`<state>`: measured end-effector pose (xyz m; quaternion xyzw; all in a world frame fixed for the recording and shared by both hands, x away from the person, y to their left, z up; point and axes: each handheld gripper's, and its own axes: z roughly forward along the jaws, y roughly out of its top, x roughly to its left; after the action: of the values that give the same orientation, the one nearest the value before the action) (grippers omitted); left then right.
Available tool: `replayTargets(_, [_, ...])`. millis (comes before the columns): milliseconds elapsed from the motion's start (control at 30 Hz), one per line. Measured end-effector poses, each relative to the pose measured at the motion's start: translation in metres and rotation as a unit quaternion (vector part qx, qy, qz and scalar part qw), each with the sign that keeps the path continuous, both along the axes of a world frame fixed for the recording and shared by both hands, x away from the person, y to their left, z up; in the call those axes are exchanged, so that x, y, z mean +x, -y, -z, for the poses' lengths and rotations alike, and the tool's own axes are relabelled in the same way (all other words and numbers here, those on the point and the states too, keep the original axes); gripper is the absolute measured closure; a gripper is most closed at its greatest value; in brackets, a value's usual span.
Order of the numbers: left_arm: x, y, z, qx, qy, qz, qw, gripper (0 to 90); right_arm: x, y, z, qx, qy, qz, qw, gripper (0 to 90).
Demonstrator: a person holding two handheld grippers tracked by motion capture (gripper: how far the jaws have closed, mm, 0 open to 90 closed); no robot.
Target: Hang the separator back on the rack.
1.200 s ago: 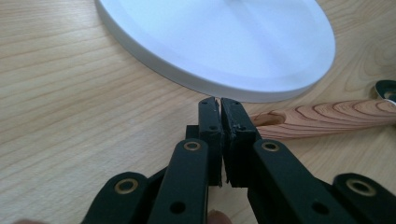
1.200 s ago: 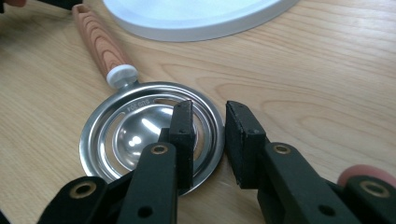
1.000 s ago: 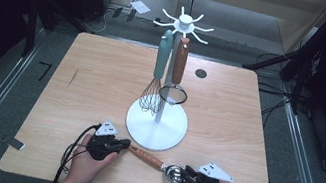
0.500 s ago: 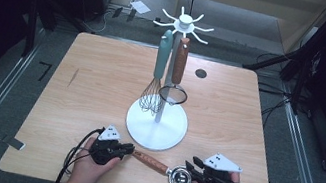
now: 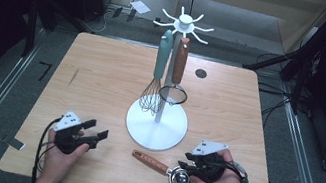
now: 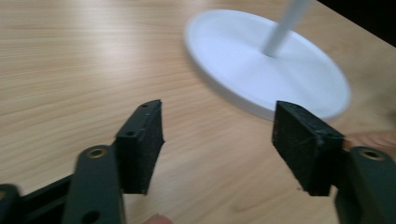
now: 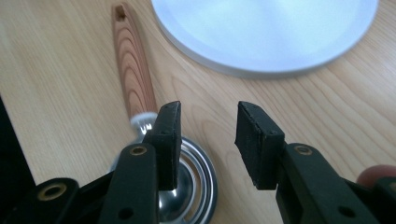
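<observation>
1. Left gripper (image 5: 94, 134) – near the table's near-left corner, well apart from the utensil. Its jaws have just been opening and now stand wide with nothing between them; in the left gripper view only bare wood shows in the gap, and the white stand base (image 6: 266, 60) lies beyond. The left hand (image 5: 61, 152) holds it low and roughly level, pointing right towards the stand.

2. The wooden-handled scoop (image 5: 165, 169) lies flat on the table (image 5: 103, 76) just near of the stand base, handle to the left, metal bowl to the right. It looks just set down or let go, so I judge the step to be the release of it, with a fresh grasp to come.

3. Right gripper (image 5: 186, 161) – just above the scoop's bowl, held by the right hand (image 5: 221, 180) and pointing left. Its jaws have just been opening to a moderate gap; in the right gripper view the bowl (image 7: 191, 186) sits below the left jaw, not clamped.

4. Next, hanging the scoop on the stand's hooks (image 5: 183, 23) beside the whisk (image 5: 154, 85) and strainer (image 5: 175, 81) would call for a firm regrip and a lift.
</observation>
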<state>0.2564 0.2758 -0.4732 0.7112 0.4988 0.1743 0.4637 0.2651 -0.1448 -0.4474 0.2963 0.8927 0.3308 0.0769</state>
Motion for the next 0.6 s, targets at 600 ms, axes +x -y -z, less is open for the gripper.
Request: replayTargets(600, [0.009, -0.054, 0.005, -0.004, -0.029, -0.064, 0.9975, 0.0, 0.011, -0.034, 0.009, -0.027, -0.058, -0.074, 0.9952, 56.1])
